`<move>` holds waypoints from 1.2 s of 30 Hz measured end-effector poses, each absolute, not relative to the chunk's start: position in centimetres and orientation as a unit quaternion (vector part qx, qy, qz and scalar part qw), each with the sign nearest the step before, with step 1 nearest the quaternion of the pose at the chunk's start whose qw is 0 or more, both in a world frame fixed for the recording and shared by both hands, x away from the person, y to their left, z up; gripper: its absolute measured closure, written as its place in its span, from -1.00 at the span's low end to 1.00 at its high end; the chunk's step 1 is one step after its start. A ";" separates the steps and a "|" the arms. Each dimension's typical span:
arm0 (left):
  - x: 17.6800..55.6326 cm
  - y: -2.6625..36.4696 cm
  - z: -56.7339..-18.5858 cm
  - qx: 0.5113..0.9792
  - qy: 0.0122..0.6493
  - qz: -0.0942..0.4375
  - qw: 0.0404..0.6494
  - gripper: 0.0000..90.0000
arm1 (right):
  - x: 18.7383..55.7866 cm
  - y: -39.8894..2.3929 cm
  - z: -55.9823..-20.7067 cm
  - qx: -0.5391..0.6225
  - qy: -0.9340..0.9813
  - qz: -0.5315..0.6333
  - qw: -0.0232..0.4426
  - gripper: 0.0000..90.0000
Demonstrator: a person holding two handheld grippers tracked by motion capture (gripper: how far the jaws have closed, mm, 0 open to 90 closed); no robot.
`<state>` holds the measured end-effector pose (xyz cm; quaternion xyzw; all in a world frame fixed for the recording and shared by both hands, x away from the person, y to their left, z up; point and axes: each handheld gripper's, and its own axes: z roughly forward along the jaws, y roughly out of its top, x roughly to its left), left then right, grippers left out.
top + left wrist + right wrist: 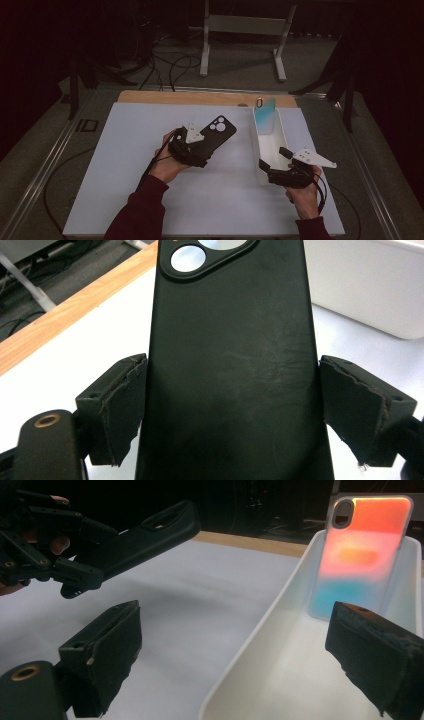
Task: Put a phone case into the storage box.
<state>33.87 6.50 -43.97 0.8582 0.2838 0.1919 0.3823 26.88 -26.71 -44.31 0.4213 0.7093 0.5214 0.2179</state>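
High view: your left gripper (pixel 200 142) is clamped across the black phone case (pixel 214 134), held off the table (pixel 125 150) at about 9 o'clock of the white bin (pixel 256 145). Your right gripper (pixel 272 162) stands with jaws apart, straddling the bin's near-left wall. Step in hand, by my reading: carrying the case to the bin. Next move: swing it toward 3 o'clock, over the rim, then release. Count: two cases, one black, one iridescent case (pixel 264 116) leaning at the bin's 12 o'clock end; one bin.

black phone case (pixel 232 370); orange-teal gradient case (pixel 357 555); white bin (pixel 272 150)
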 end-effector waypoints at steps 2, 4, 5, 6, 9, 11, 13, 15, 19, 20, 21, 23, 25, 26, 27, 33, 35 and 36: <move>33.6 6.5 -43.8 0.858 0.280 0.193 0.384 -0.65 | 26.9 -26.6 -44.2 0.415 0.712 0.522 0.220 -0.83; 33.4 6.4 -43.7 0.858 0.276 0.195 0.387 -0.65 | 27.1 -26.5 -44.1 0.416 0.714 0.519 0.219 -0.83; 33.3 6.4 -43.6 0.858 0.274 0.195 0.388 -0.65 | 27.1 -26.5 -44.1 0.416 0.714 0.519 0.219 -0.83; 33.2 6.3 -43.6 0.858 0.271 0.196 0.390 -0.65 | 27.1 -26.4 -44.1 0.415 0.714 0.519 0.219 -0.83; 32.8 6.1 -43.5 0.859 0.263 0.198 0.392 -0.65 | 27.3 -26.2 -43.8 0.413 0.715 0.521 0.217 -0.83; 32.7 6.0 -43.4 0.859 0.261 0.199 0.392 -0.65 | 27.4 -26.1 -43.7 0.412 0.715 0.522 0.216 -0.83; 32.4 5.9 -43.3 0.860 0.255 0.200 0.394 -0.65 | 27.6 -25.9 -43.5 0.408 0.717 0.522 0.215 -0.83; 32.2 5.7 -43.2 0.860 0.250 0.198 0.398 -0.65 | 27.7 -25.7 -43.3 0.405 0.721 0.520 0.216 -0.83; 31.9 5.4 -42.9 0.861 0.239 0.197 0.403 -0.65 | 28.0 -25.5 -43.3 0.405 0.722 0.519 0.213 -0.83; 31.8 5.3 -42.8 0.861 0.238 0.196 0.405 -0.65 | 28.0 -25.3 -43.3 0.406 0.721 0.520 0.211 -0.83; 31.7 5.2 -42.8 0.861 0.234 0.194 0.408 -0.65 | 28.1 -25.2 -43.2 0.405 0.722 0.520 0.211 -0.83; 31.6 5.0 -42.6 0.862 0.227 0.194 0.410 -0.65 | 28.1 -25.0 -43.2 0.403 0.724 0.519 0.211 -0.83; 31.5 4.7 -42.5 0.862 0.223 0.195 0.411 -0.65 | 28.1 -24.9 -43.1 0.402 0.724 0.520 0.209 -0.83; 31.4 4.6 -42.5 0.863 0.220 0.194 0.411 -0.65 | 28.2 -24.7 -43.0 0.401 0.725 0.521 0.207 -0.83; 31.4 4.4 -42.4 0.864 0.218 0.193 0.411 -0.65 | 28.2 -24.7 -42.9 0.401 0.725 0.520 0.207 -0.83; 31.0 3.7 -42.0 0.865 0.199 0.191 0.419 -0.65 | 28.6 -24.2 -42.4 0.402 0.724 0.527 0.192 -0.82; 30.8 3.3 -41.9 0.864 0.194 0.191 0.423 -0.65 | 28.6 -24.1 -42.3 0.401 0.723 0.532 0.185 -0.82; 30.8 3.3 -41.8 0.863 0.193 0.190 0.426 -0.65 | 28.7 -24.0 -42.2 0.401 0.723 0.532 0.183 -0.82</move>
